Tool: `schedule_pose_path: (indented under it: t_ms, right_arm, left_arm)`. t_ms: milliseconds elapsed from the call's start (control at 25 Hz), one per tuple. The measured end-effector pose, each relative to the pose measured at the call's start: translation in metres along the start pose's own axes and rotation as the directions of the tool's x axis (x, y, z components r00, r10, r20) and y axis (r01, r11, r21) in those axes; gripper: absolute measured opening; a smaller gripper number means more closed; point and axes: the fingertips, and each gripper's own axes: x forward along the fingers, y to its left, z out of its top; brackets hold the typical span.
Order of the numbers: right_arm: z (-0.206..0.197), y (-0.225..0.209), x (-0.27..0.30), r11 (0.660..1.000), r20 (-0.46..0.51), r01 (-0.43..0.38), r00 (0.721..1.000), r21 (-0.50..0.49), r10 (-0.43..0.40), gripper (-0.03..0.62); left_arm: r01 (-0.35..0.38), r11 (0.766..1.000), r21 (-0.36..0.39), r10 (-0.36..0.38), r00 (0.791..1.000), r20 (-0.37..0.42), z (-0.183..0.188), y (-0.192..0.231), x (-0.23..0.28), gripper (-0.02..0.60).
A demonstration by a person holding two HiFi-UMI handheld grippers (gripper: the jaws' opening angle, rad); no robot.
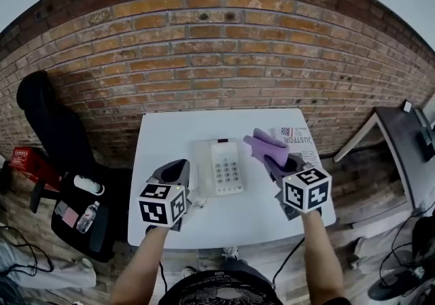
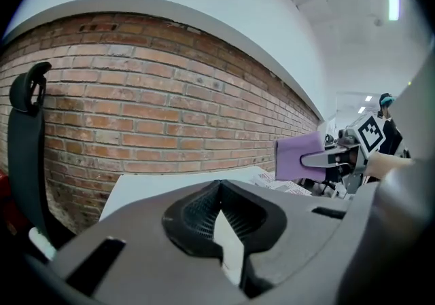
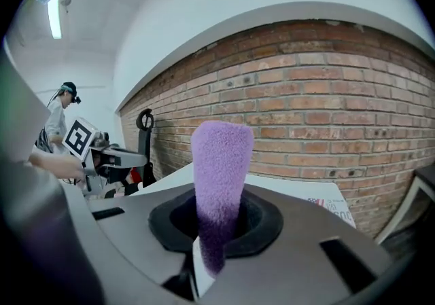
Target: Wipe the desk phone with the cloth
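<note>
Here, the right tongs (image 1: 282, 164) are clamping the purple cloth (image 1: 266, 146), which is sticking out past their tips over the right half of the white surface (image 1: 224, 222), just beside the desk phone (image 1: 224, 166). The phone is lying flat near the middle of the surface, its keypad facing up. The left tongs (image 1: 175, 173) are sitting closed with nothing between them, left of the phone toward the near edge, while a newspaper (image 1: 297, 138) is lying by the far right corner.

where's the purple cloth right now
In the head view the purple cloth is clamped in the right gripper, held over the white table just right of the desk phone, beside the newspaper.
</note>
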Motion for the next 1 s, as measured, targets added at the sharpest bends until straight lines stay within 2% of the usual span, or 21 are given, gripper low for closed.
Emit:
schedule_pose_path:
  t_ms: [360,800,1000]
  right_arm:
    - [0.001,0.047,-0.042,0.993,0.11,0.064,0.991,0.096,-0.075,0.044]
    - [-0.007,0.086,-0.042,0.993,0.13,0.086,0.987,0.075,-0.095,0.044]
    - [-0.013,0.096,-0.037,0.994,0.115,0.09,0.989,0.058,-0.096,0.044]
  left_arm:
    - [-0.005,0.999,0.052,0.004,1.0,0.021,-0.012,0.007,-0.055,0.005]
    - [-0.031,0.999,0.045,0.03,0.999,0.026,-0.028,0.032,-0.086,0.005]
    - [-0.019,0.999,0.049,0.018,0.999,0.028,-0.029,0.036,-0.09,0.005]
